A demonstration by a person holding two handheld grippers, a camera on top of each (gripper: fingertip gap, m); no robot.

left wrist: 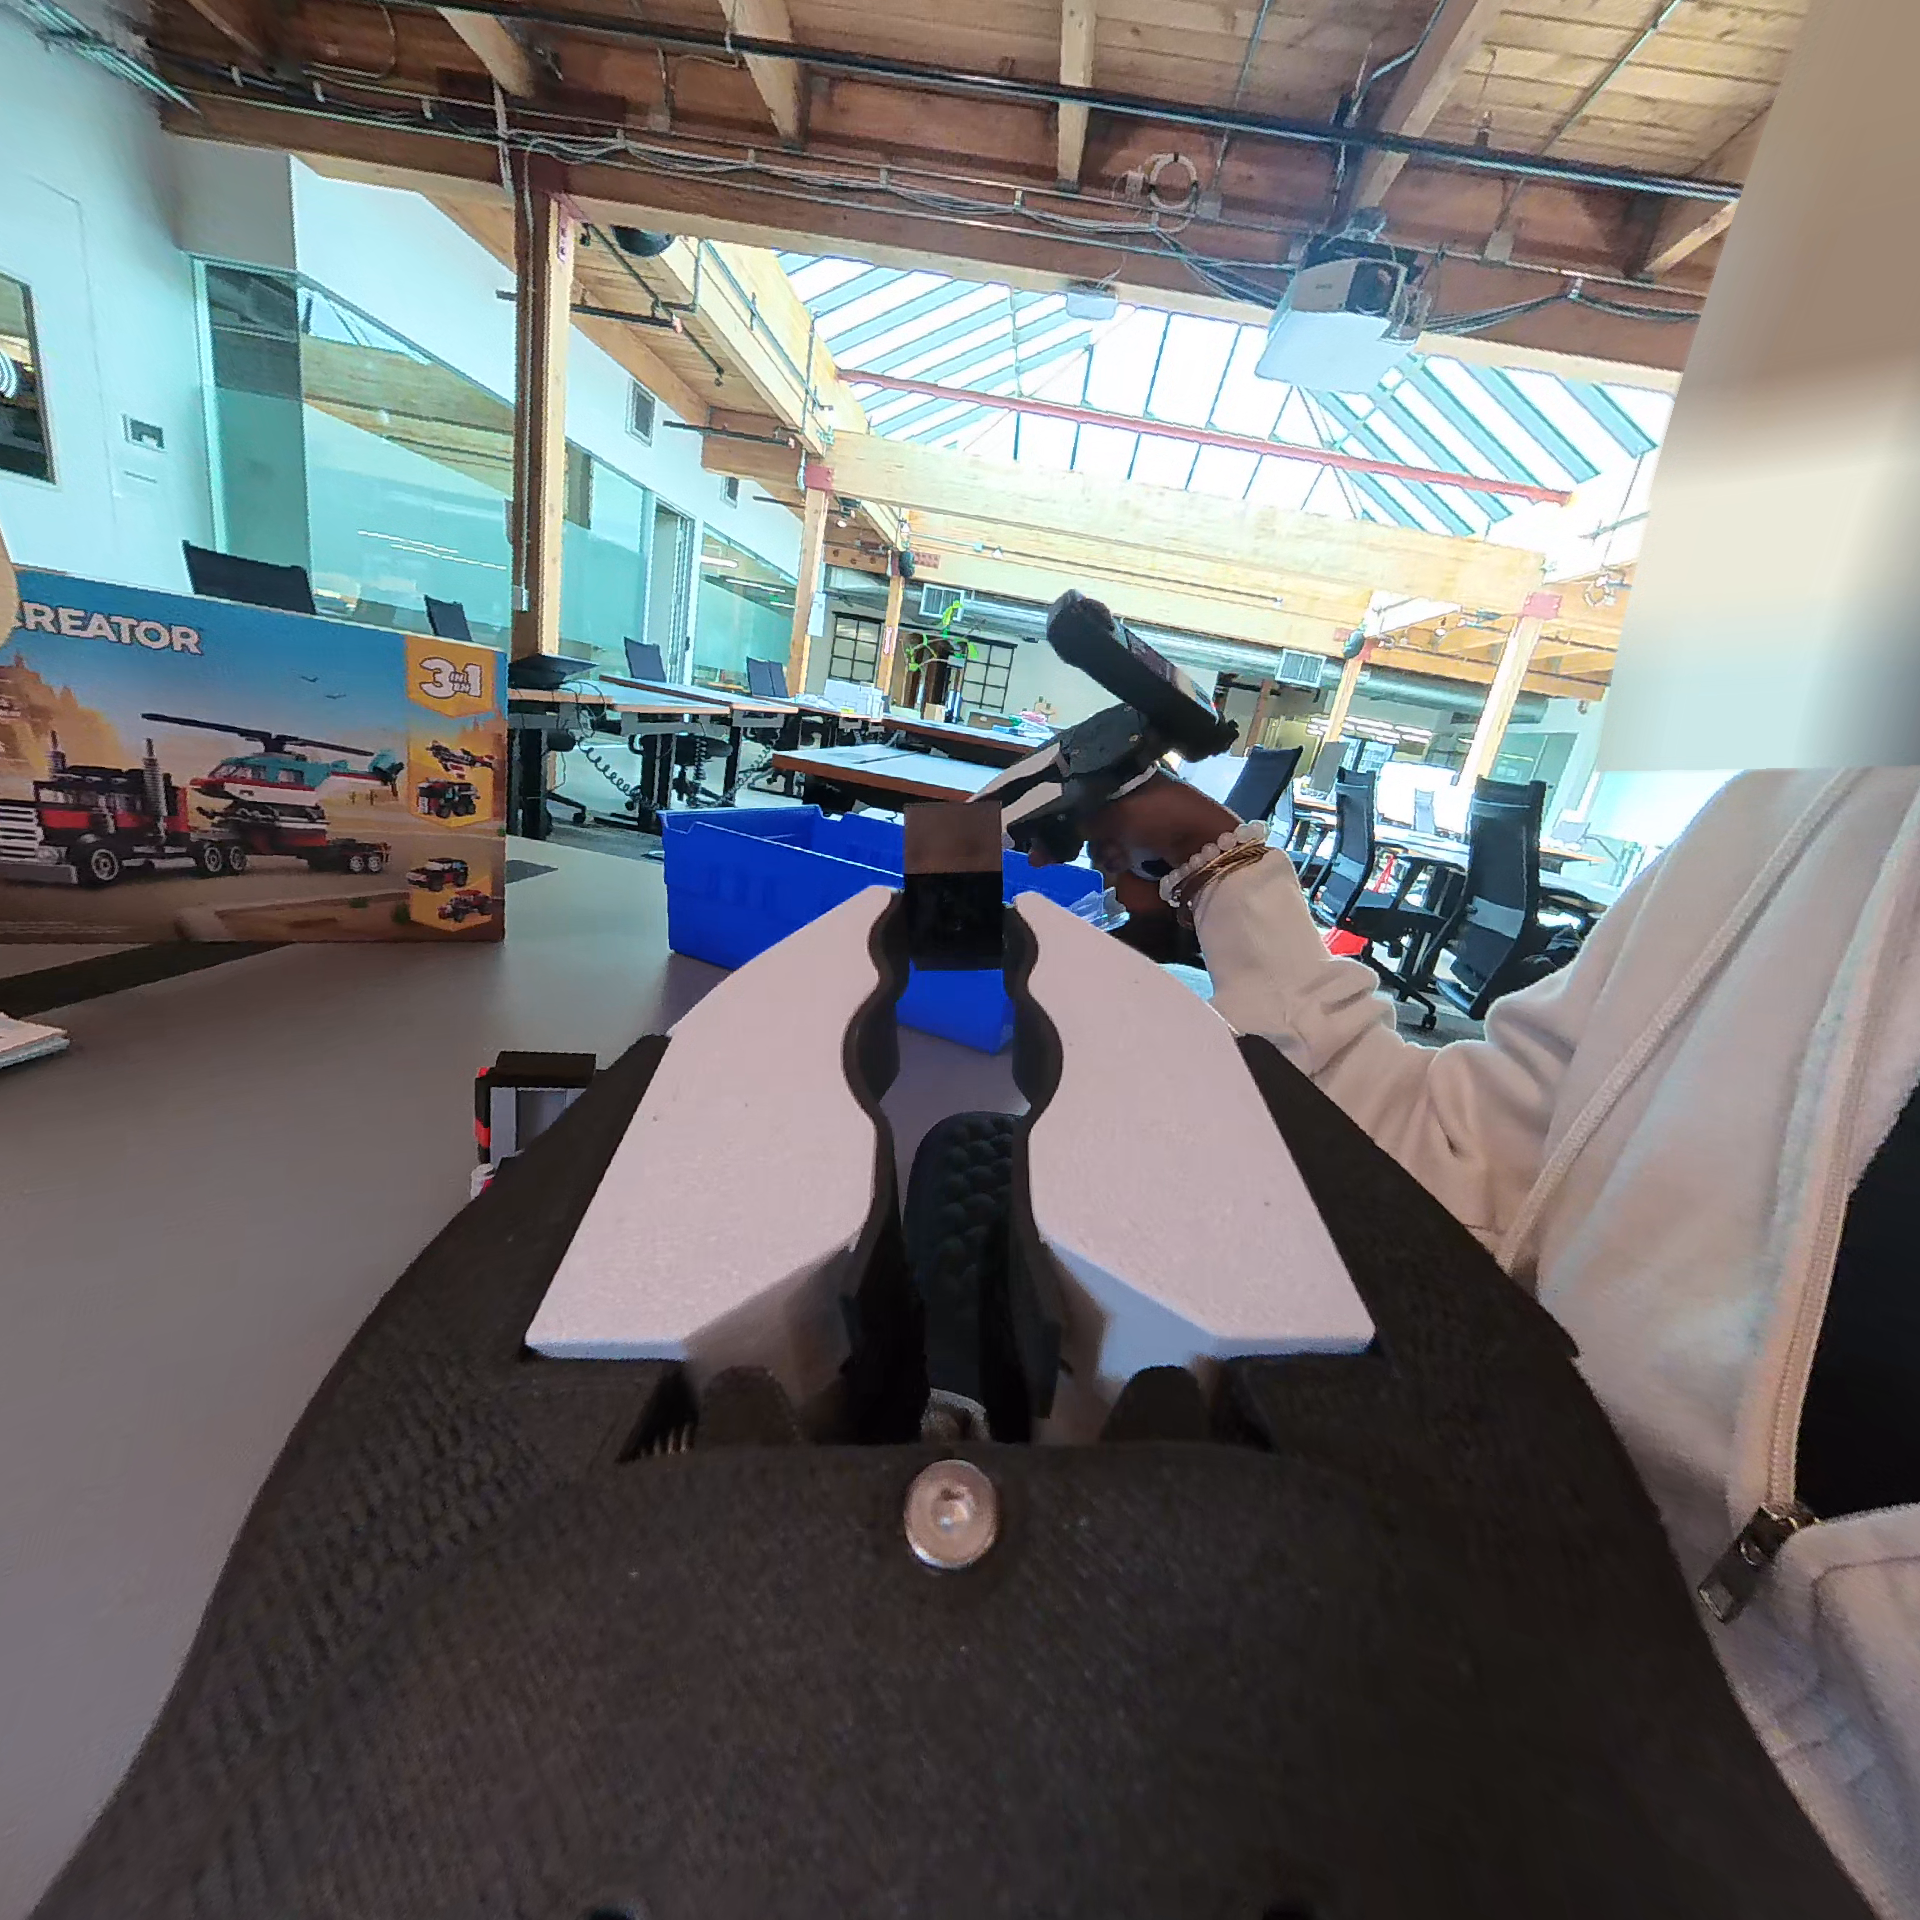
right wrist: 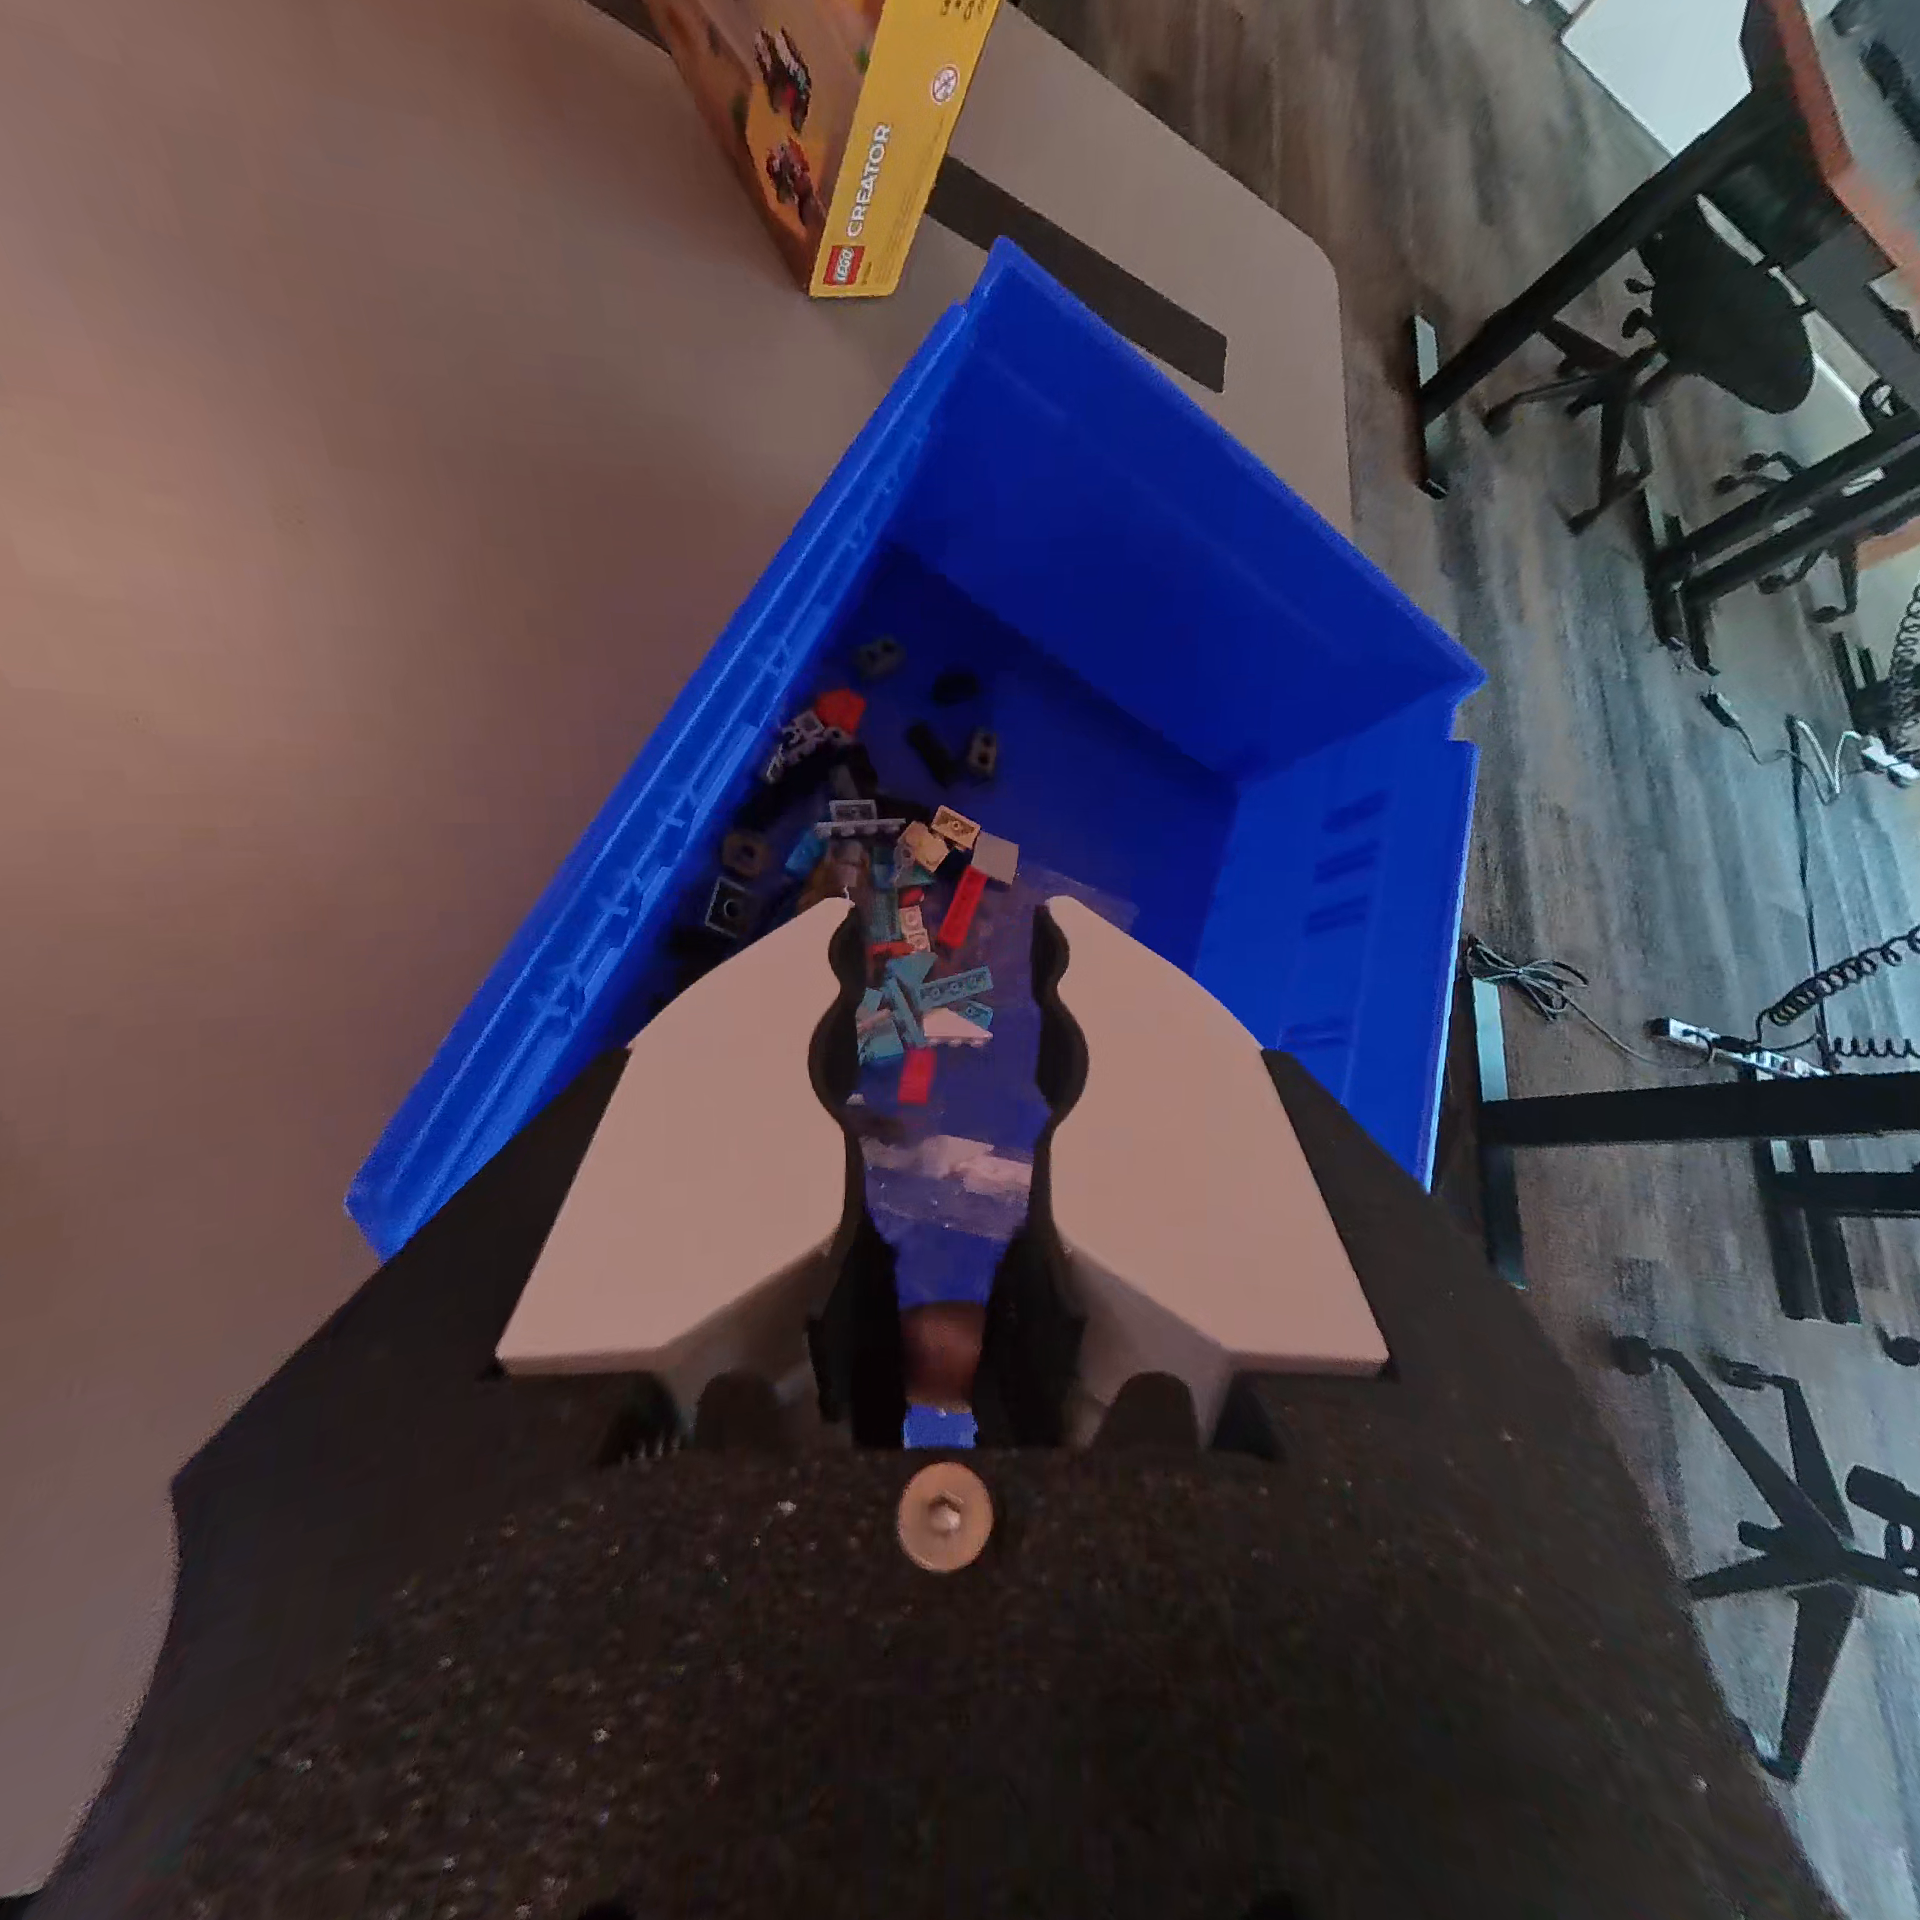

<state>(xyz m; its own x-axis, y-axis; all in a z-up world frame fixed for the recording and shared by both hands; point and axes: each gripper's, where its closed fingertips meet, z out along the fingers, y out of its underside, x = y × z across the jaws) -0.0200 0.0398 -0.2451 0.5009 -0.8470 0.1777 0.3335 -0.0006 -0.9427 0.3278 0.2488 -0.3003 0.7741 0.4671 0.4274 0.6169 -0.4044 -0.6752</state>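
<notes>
Fingers of left gripper [left wrist: 954,914] pinching a dark flat piece [left wrist: 952,868], long axis upright toward 12 o'clock, above grey table [left wrist: 312,1091]. Blue bin [left wrist: 790,883] just beyond, right gripper [left wrist: 1003,805] at 1 o'clock past the piece. Right gripper [right wrist: 948,914] spread, gripping nothing, hovering over loose bricks [right wrist: 904,935] in blue bin [right wrist: 1143,582].

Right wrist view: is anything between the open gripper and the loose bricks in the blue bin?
Nothing visible. The right gripper hangs open above the blue plastic bin, and the pile of small coloured toy bricks lies uncovered on the bin floor straight below its fingertips. The bin has no lid.
</notes>
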